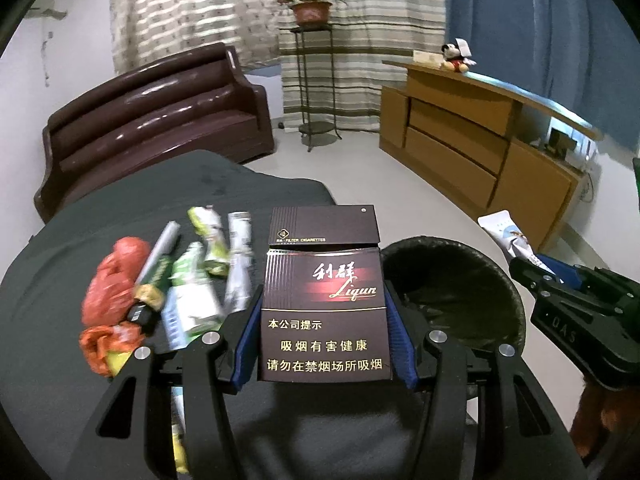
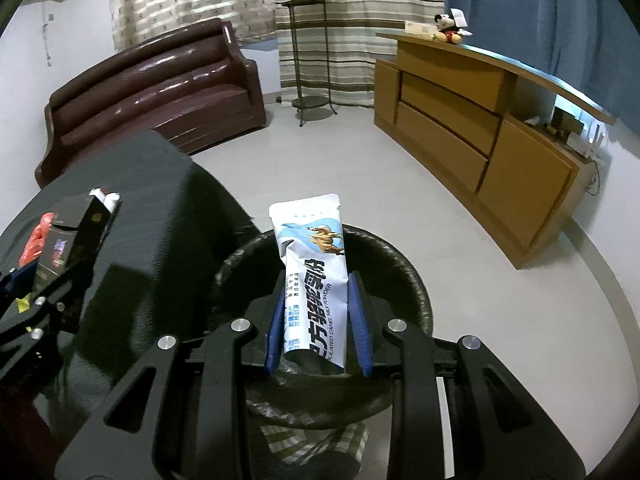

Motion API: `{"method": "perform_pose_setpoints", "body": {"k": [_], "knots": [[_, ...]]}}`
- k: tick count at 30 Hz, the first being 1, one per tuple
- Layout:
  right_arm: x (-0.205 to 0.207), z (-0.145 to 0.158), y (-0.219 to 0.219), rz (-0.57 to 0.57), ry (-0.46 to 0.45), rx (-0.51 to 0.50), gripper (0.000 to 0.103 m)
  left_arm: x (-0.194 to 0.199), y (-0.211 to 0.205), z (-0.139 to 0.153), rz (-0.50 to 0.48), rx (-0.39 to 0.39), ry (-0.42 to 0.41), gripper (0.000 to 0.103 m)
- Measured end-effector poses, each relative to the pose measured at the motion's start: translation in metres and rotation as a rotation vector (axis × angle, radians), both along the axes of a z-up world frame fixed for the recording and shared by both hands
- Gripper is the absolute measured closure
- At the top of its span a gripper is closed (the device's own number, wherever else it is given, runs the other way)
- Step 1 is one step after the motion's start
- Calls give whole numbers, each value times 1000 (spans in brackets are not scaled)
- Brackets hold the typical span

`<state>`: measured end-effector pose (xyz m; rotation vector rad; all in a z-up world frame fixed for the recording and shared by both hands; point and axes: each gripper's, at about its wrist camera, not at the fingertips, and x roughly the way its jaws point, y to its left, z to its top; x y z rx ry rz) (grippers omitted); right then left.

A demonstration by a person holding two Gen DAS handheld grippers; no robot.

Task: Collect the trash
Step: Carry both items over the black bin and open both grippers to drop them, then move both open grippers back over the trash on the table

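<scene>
1. The right gripper (image 2: 320, 320) was clamped on a white milk-powder sachet (image 2: 312, 276), both blue pads pressing its lower half. The sachet's long axis ran along the fingers, its sealed top pointing to 12 o'clock in the right wrist view.
2. The bin (image 2: 416, 280), black-lined and open, lay directly beneath and beyond that sachet; judged from this, the right hand was the nearer to a drop.
3. The left gripper (image 1: 322, 316) was clamped on a dark maroon cigarette pack (image 1: 322, 300), lid flipped up, long axis also toward 12 o'clock. In the left wrist view the bin (image 1: 516, 292) stood at 3 o'clock of the pack, just beside it.
4. The sachet appeared creased, printed with a camel and blue lettering; the pack was rigid, gold-lettered.
5. Remaining litter (image 1: 180, 280), red bag and green-white wrappers, lay on the dark table (image 1: 120, 200) at 9 o'clock of the pack.
</scene>
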<state>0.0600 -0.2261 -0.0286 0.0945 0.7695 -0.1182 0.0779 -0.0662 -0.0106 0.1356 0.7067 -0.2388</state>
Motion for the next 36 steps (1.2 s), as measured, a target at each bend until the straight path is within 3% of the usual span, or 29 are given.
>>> {"method": "perform_pose_setpoints", "body": {"k": [16, 20, 23, 25, 36], "knots": [[25, -12, -31, -48, 4, 16, 75, 36, -54, -15, -37, 56, 31, 49], [32, -15, -36, -50, 4, 23, 74, 41, -57, -15, -33, 58, 41, 48], [35, -18, -40, -53, 11, 36, 73, 41, -56, -15, -28, 55, 46, 42], [35, -19, -43, -59, 11, 44, 66, 41, -56, -14, -25, 53, 44, 38], [27, -12, -43, -62, -9, 44, 64, 37, -48, -7, -7, 45, 38, 37]]}}
